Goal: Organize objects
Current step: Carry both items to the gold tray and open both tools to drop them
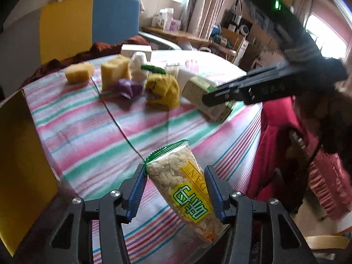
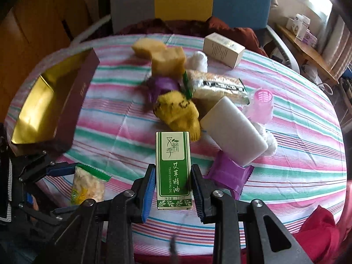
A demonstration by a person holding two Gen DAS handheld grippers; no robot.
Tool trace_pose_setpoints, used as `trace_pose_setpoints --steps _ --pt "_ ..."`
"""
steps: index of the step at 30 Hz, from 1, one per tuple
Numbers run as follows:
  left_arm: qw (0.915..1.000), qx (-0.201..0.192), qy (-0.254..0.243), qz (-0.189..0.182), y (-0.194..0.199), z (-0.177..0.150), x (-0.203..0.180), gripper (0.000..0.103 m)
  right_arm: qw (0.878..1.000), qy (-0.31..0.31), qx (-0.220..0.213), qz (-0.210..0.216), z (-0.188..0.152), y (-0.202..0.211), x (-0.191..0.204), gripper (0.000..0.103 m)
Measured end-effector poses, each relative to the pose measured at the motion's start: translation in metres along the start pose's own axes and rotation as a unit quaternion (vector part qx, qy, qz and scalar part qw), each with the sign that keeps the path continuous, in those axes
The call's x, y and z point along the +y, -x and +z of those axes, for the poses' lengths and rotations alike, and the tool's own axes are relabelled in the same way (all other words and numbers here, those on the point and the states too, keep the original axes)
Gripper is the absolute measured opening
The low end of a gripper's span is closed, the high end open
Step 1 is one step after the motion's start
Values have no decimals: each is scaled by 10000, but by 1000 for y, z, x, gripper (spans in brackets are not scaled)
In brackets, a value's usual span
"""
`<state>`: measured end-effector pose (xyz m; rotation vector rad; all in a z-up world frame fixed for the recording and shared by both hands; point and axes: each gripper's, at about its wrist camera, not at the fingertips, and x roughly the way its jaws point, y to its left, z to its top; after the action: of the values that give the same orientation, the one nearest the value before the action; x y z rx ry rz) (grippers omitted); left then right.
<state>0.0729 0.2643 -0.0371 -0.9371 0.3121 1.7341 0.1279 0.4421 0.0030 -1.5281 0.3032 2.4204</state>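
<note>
The left gripper (image 1: 176,189) pinches a clear rice cracker packet (image 1: 187,187) between its blue pads, the packet's long axis running forward and tilted, its green crimped end pointing away over the striped counter (image 1: 88,132). The right gripper (image 2: 172,189) pinches a green-and-white essential oil box (image 2: 173,171) by its two long sides, the box standing upright with its long axis along the fingers.

From the right gripper, the open gold-lined box (image 2: 44,101) lies ahead and well to the left, with the left gripper (image 2: 61,187) and its packet (image 2: 88,187) between the two. So the left gripper is the nearer one to that box, which sits just to its own left (image 1: 19,165).

Judging from this, if the gold-lined box is the destination, the packet goes in first with a short leftward swing, while the oil box must cross over afterwards.

The remaining clutter, a yellow sock (image 2: 178,114), white soap bar (image 2: 233,132), purple packet (image 2: 228,173) and sponges (image 2: 167,57), lies ahead of the right gripper.
</note>
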Motion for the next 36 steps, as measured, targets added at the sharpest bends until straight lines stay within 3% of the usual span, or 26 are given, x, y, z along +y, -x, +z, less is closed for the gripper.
trace_pose_setpoints --steps 6,11,15,18,20,23,25,28,36 --pt "9966 -659 346 348 59 15 24 54 9974 12 -497 516 20 18 34 31" --pt "9824 -1092 890 1227 116 10 72 54 9892 274 -791 1207 48 23 93 31" --pt "9597 -1136 1501 2089 149 -11 121 54 9795 637 -817 1727 69 14 161 31" --pt "9366 -1069 1843 2781 167 -35 152 53 9727 949 -709 1996 78 1 211 31" --pt "9270 -1040 2055 2959 175 -49 165 57 9691 1177 -620 2077 80 -8 242 37" --pt "9096 -1092 2330 3263 188 -70 179 72 9674 1351 -547 2070 77 -19 270 49" --pt "9003 -1162 2500 3368 193 -80 185 79 9697 1401 -559 1924 74 -24 283 63" --pt "8922 -1215 2684 3424 199 -90 188 85 9744 1504 -695 1520 65 -27 289 73" --pt "8719 -1464 2575 3900 208 -91 170 97 9737 1721 -1451 352 47 -23 301 74"
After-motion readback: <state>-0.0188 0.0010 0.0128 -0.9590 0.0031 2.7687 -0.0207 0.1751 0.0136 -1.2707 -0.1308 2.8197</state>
